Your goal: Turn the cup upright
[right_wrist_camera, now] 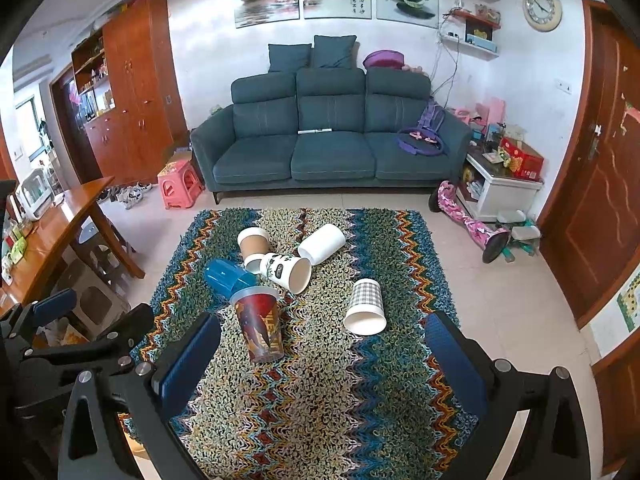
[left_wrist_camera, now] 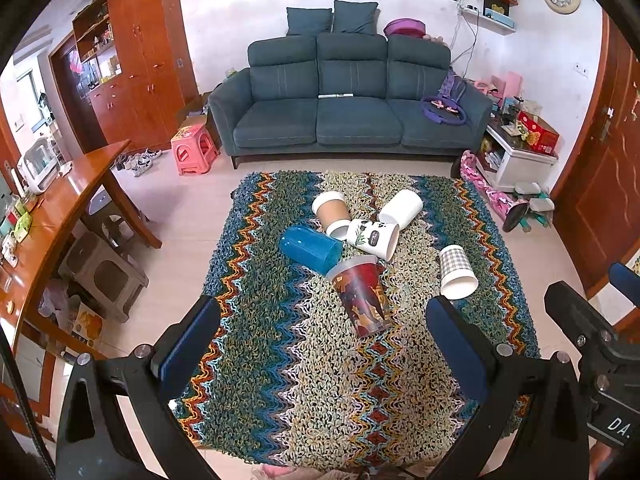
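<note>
Both grippers gape wide, empty: left gripper [left_wrist_camera: 322, 344], right gripper [right_wrist_camera: 322, 360]. Red cup [right_wrist_camera: 259, 326] lies nearest, ahead-left of right, long axis toward us.

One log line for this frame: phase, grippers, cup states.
phase: pre-grasp | left gripper: open, empty | right gripper: open, empty | six cups on rug: all tipped | nearest: red printed cup

The blue cup [right_wrist_camera: 228, 276] is lying partly hidden behind the red printed cup [right_wrist_camera: 258, 326]; the rug [right_wrist_camera: 320, 420] is running off the bottom edge.
</note>
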Tool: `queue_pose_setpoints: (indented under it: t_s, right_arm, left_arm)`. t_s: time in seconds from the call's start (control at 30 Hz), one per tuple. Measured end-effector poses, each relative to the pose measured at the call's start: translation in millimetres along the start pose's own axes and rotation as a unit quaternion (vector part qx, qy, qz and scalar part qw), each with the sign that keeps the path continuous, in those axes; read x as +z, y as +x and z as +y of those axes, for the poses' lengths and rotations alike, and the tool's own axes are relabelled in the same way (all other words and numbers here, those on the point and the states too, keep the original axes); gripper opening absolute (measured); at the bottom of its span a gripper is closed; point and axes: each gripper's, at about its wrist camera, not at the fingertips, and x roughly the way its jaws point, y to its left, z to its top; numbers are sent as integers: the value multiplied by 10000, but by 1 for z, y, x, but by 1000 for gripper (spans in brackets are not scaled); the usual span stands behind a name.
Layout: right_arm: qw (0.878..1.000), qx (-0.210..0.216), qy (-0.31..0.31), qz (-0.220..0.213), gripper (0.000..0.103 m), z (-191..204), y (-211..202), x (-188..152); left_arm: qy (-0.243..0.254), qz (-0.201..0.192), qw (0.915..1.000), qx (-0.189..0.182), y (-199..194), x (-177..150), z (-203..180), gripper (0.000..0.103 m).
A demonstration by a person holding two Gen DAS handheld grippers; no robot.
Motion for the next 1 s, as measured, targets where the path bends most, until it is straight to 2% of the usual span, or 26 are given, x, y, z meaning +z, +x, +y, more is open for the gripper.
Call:
queue_pose_setpoints:
  t_s: [0.37,0.43,0.57,1.0]
  right_arm:
    - [9998,-97,42,-167,102,-5,3,1]
    - [9996,-208,21,-168,102,-5,5,2]
    - [9994,-289,27,-168,102,-6,10,2]
    - [9999,-34,-6,-112,102,-8,22,1]
  left_arm:
    - [3,11,10000,14,8,2,2,103]
    - [-16,33,10000,41,27,-2,5,103]
    - [-62,47,9999,73,38,-2,9,102]
    - [-168,64,9997,147,41,2,21,102]
